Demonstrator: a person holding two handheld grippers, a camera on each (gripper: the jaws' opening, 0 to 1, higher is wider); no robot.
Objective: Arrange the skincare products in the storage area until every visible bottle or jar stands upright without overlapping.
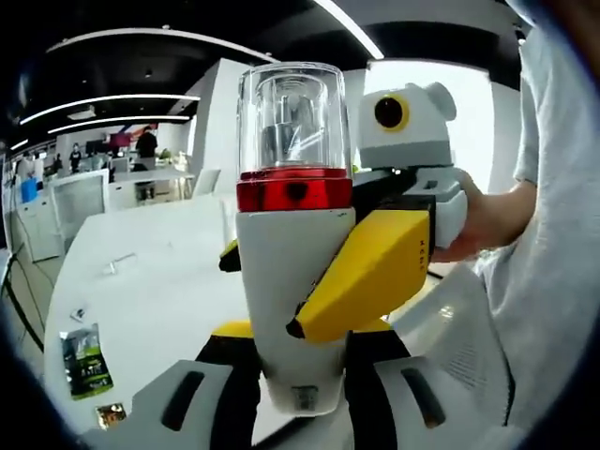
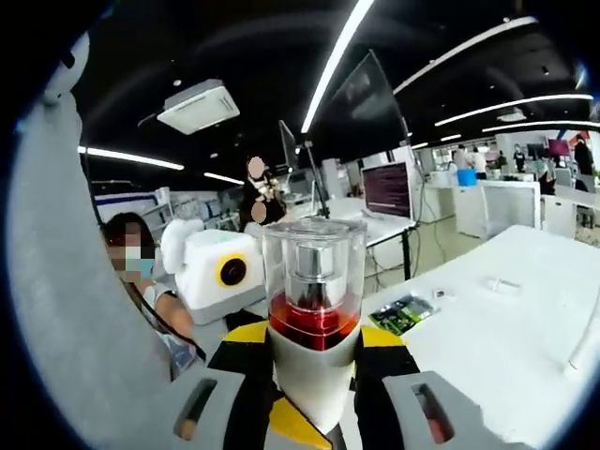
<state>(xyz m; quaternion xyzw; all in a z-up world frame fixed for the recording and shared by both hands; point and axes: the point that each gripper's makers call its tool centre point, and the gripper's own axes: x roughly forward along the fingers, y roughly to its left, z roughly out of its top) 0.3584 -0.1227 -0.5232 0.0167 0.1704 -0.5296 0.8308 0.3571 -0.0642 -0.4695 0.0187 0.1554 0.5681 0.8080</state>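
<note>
Clear-capped white pump bottle point(image 1: 293, 234) held up off the table, pinched by both of my tongs at once.

In the left gripper view I see the bottle upright between my left gripper's point(image 1: 300, 375) yellow-padded jaws, clenched on its white lower body, red band point(image 1: 294, 190) and transparent cap above them. The right gripper point(image 1: 375, 267) comes in from the right, its yellow pad pressed against the bottle's side, a hand point(image 1: 483, 216) behind it. In the right gripper view the same bottle point(image 2: 314, 319) stands between my right jaws, gripped low. The white table point(image 1: 159, 281) lies below, with a green packet point(image 1: 85, 361) near its edge.
</note>
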